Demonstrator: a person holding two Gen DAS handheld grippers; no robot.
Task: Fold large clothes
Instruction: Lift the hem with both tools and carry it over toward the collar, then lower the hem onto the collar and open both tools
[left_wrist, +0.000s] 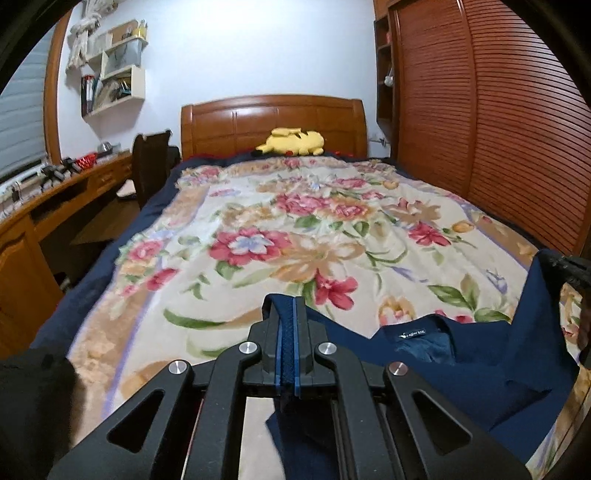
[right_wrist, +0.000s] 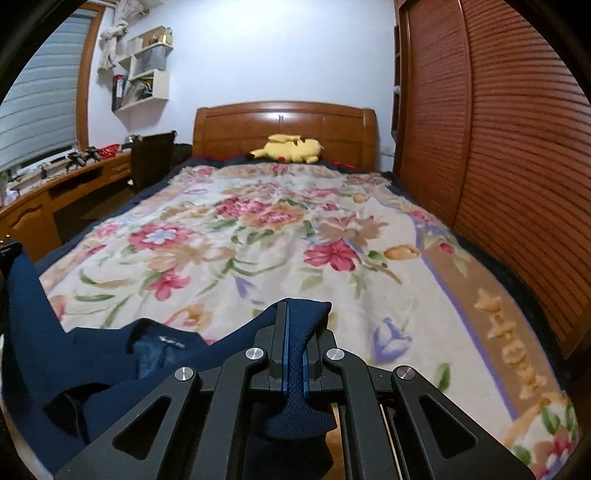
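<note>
Navy garment (left_wrist: 461, 354) hangs betw. my two tools over foot end of bed (left_wrist: 258, 229). Looks soft, light, limp; best held at shoulders beside collar label. Left tool (left_wrist: 286, 332) clamped on one edge, right tool (right_wrist: 295, 339) clamped on bunched mesh-weave fabric. Label lettering sharper in left view; weave shows only in right.

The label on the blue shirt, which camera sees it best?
The left wrist view. There the white label sits sharp on the collar of the shirt, held by the left gripper. In the right wrist view the label is smaller and blurry, left of the right gripper.
</note>
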